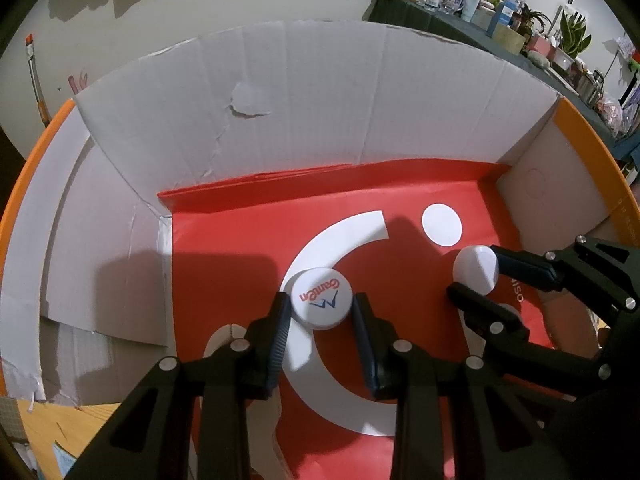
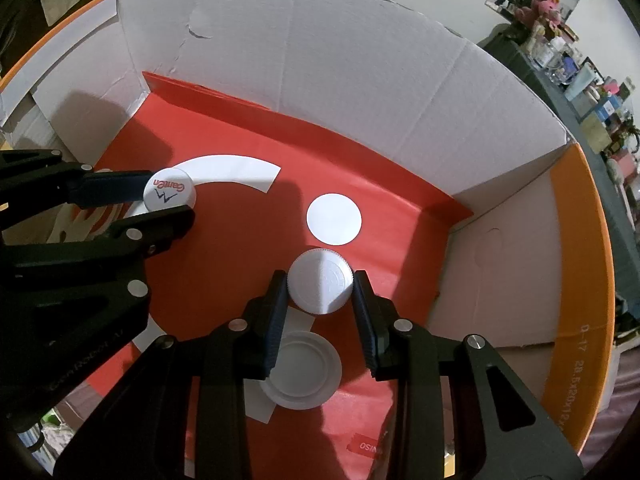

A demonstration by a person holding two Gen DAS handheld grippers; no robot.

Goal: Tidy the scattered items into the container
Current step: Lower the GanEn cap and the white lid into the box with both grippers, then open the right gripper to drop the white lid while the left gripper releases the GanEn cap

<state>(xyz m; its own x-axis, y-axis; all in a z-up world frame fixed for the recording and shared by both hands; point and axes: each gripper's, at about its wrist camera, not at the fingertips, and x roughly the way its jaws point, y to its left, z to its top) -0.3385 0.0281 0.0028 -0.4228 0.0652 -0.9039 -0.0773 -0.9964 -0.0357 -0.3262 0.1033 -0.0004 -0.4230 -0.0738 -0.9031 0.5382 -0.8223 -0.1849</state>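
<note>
1. The left hand-held gripper (image 1: 320, 306) holds a printed white cap (image 1: 321, 298) tight.
2. The right hand-held gripper (image 2: 320, 286) holds a plain white cap (image 2: 320, 286) tight.
3. Both caps hang just above the red floor of the cardboard box (image 2: 360, 80), straight below.

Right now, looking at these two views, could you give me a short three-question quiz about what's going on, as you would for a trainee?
1. True or false: the left hand-held gripper is clamped on the printed white cap.
2. What does the right hand-held gripper hold? A) a spoon B) a plain white ribbed cap C) nothing
3. Fill in: under both caps lies a ___ liner inside the cardboard box.

Key: 1 true; 2 B; 3 red. A third, loose white lid already rests on the liner.
</note>
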